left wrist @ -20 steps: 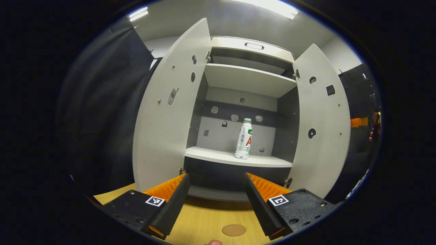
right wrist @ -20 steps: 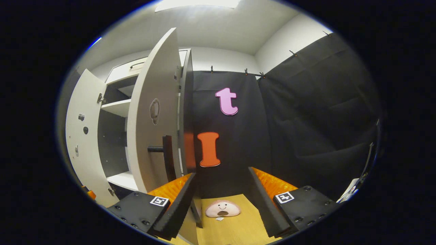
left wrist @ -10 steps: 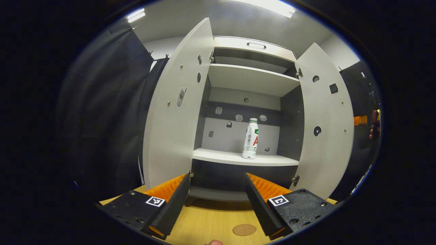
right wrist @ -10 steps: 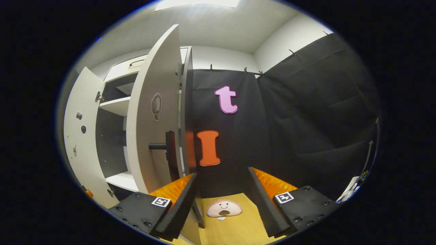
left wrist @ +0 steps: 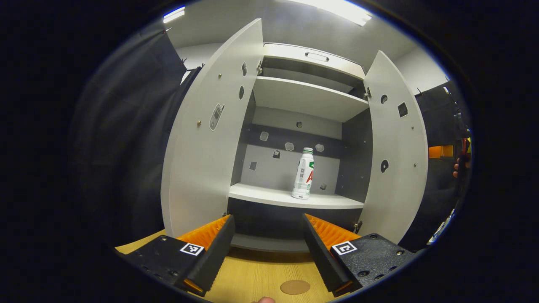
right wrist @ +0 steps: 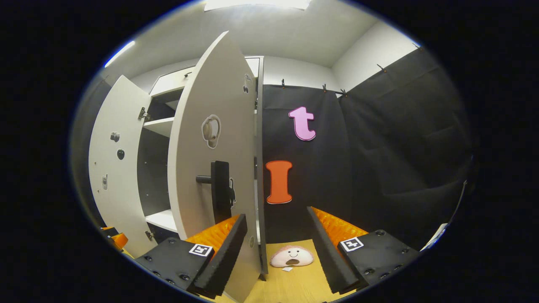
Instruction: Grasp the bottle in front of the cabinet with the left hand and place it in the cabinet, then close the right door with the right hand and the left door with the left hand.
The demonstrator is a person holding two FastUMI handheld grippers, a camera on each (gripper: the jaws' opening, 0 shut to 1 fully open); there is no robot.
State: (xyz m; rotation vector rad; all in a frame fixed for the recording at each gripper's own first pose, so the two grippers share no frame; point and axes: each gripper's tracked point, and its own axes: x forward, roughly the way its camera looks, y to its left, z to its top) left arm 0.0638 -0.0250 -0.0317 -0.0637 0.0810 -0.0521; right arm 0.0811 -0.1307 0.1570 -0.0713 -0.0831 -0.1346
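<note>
fingers spread on both grippers, left [left wrist: 267, 246], right [right wrist: 276, 248], empty. bottle [left wrist: 303, 174] upright on cabinet shelf [left wrist: 269, 195]. risk: right door [right wrist: 210, 139] edge beside right gripper, hard shove could slam, topple bottle.

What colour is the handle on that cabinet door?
Black. The handle on the right door shows best in the right gripper view.

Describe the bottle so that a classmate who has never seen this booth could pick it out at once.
Find the tall grey cabinet with both doors swung open. On its lower shelf, right of centre, the bottle stands upright, apart from the walls. It is white with a pale cap and a printed label, and is the one free-standing thing among flat stickers on the back panel.
</note>
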